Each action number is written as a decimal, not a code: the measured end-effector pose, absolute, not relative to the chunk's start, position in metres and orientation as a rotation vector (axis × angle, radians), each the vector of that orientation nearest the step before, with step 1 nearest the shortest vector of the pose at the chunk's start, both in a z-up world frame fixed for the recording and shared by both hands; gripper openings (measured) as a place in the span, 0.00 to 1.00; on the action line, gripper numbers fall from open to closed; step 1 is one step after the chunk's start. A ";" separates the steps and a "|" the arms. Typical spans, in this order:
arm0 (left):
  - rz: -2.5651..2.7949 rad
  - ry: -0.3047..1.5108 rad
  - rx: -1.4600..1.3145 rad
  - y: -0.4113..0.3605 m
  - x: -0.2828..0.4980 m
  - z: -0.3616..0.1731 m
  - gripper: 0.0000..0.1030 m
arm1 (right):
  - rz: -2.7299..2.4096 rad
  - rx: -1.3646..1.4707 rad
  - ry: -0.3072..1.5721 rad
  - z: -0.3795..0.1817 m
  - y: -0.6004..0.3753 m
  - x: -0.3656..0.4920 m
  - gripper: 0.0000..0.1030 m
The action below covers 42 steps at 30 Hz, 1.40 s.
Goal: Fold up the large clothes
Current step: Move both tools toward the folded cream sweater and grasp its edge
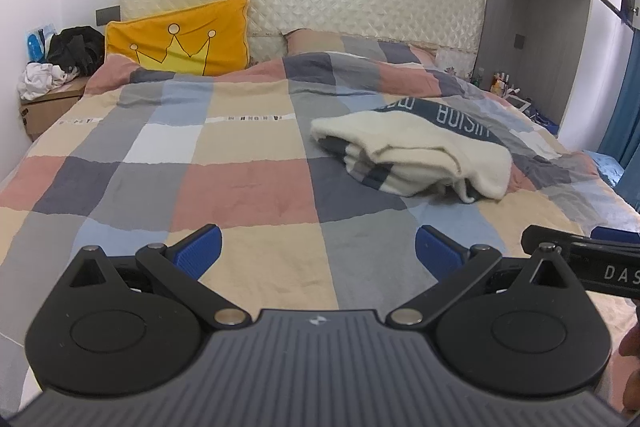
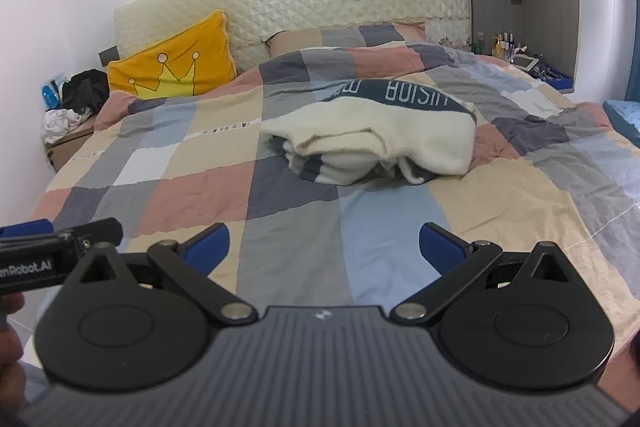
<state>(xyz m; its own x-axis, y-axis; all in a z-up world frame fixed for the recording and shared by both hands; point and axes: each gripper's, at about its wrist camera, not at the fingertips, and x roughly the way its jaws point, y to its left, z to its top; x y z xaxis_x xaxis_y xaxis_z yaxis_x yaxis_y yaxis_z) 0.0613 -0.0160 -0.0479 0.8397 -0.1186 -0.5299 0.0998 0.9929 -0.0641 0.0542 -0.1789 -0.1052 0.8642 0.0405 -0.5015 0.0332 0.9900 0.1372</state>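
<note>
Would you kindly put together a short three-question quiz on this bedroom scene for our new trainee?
1. True or false: the left gripper is shut on the cream sweater.
2. Multiple choice: what is drawn on the yellow pillow? A) a star B) a crown C) a flower
3. Short answer: what does the sweater lie on?

Key
1. False; both it and the right gripper are open and hold nothing.
2. B
3. On the checked duvet, in a loose bundle.

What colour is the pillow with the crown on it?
Orange pillow with a yellow crown, clearest in the left wrist view.
</note>
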 end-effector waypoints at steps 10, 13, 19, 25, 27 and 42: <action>-0.136 0.590 -0.008 -0.028 0.106 -0.061 1.00 | -0.002 0.167 0.539 -0.114 -0.190 0.079 1.00; -0.140 0.592 0.007 -0.033 0.126 -0.062 1.00 | -0.003 0.181 0.549 -0.116 -0.194 0.091 1.00; -0.157 0.600 0.030 -0.045 0.165 -0.063 1.00 | -0.023 0.206 0.568 -0.121 -0.204 0.121 1.00; -0.179 0.617 0.037 -0.061 0.213 -0.071 1.00 | -0.032 0.233 0.581 -0.124 -0.212 0.158 1.00; -0.183 0.623 0.041 -0.065 0.228 -0.075 1.00 | -0.035 0.236 0.583 -0.125 -0.213 0.171 1.00; -0.269 0.663 0.056 -0.099 0.374 -0.138 1.00 | -0.109 0.240 0.581 -0.160 -0.234 0.276 1.00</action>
